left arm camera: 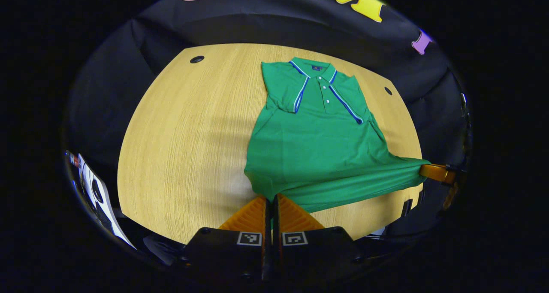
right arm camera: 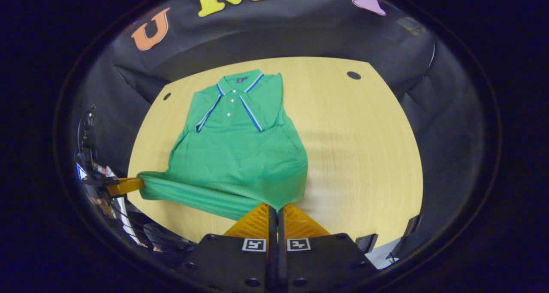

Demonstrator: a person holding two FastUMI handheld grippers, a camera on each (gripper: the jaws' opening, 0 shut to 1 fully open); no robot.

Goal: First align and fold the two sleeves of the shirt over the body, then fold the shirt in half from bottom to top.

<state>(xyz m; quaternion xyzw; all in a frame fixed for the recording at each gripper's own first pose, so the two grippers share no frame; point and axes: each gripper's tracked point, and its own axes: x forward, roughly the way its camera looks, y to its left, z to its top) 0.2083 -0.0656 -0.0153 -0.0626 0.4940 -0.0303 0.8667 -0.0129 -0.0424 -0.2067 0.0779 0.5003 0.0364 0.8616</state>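
A green polo shirt (left arm camera: 317, 143) with blue and white trim lies on the wooden table (left arm camera: 184, 134), collar at the far side, both sleeves folded in over the body. My left gripper (left arm camera: 272, 197) is shut on the hem's left corner, lifted off the table. In the right gripper view the same shirt (right arm camera: 236, 155) spreads ahead, and my right gripper (right arm camera: 276, 206) is shut on the hem's right corner. The hem hangs stretched between both grippers. The right gripper (left arm camera: 435, 172) appears at the far right of the left gripper view; the left gripper (right arm camera: 124, 185) appears at the left of the right gripper view.
Small dark holes (left arm camera: 197, 59) (right arm camera: 354, 75) sit in the tabletop near its far corners. Black cloth surrounds the table (right arm camera: 364, 147). Papers or printed cards (left arm camera: 96, 190) stand off the table's near left edge.
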